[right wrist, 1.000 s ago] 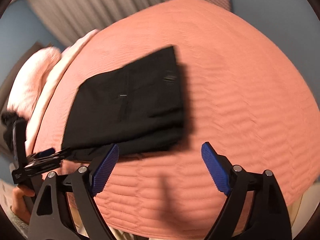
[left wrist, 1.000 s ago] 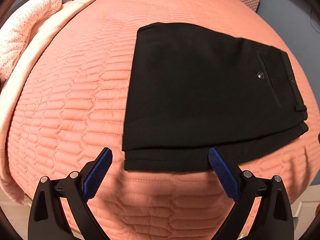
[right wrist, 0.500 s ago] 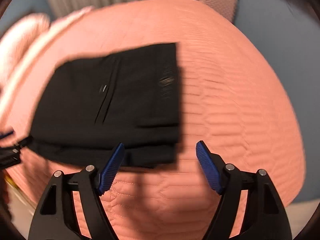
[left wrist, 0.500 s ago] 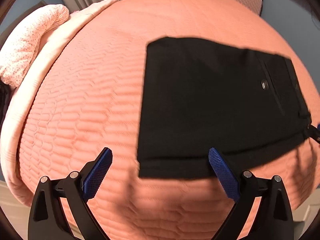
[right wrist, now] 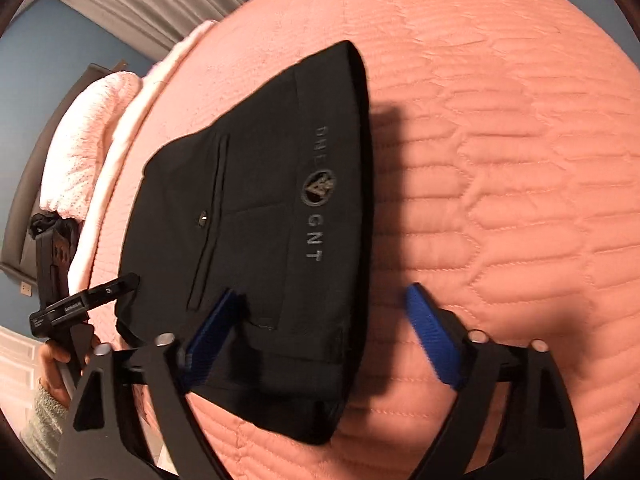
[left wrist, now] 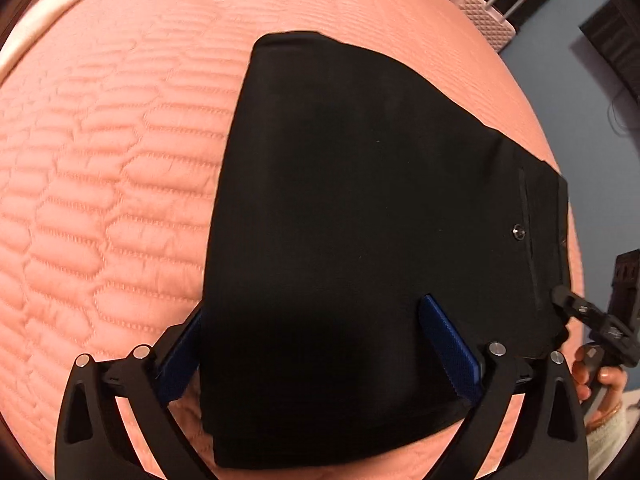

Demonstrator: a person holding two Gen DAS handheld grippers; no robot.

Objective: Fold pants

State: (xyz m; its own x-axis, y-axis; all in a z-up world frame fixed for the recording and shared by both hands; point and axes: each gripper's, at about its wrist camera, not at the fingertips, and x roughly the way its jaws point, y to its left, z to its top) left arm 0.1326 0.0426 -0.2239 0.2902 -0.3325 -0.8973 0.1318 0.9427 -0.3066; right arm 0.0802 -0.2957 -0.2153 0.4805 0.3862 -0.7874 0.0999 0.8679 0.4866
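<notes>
The black pants (left wrist: pixel 360 208) lie folded into a flat rectangle on the salmon quilted bed (left wrist: pixel 100 184). A back pocket with a button shows at the right end. In the right wrist view the pants (right wrist: pixel 260 220) show a grey logo near the waistband. My left gripper (left wrist: pixel 312 340) is open and straddles the near left corner of the folded pants. My right gripper (right wrist: pixel 320 320) is open over the near waistband corner, one finger above the fabric and the other over the bare quilt. Each gripper shows at the edge of the other's view.
A pink-white blanket and pillow (right wrist: pixel 92 136) lie along the bed's far left side. A pink suitcase (left wrist: pixel 486 16) stands beyond the bed's far corner. Grey curtains (right wrist: pixel 140 4) and a blue wall are behind.
Both grippers have moved forward and down onto the near edge of the folded pants. They stay open. The pants have not moved.
</notes>
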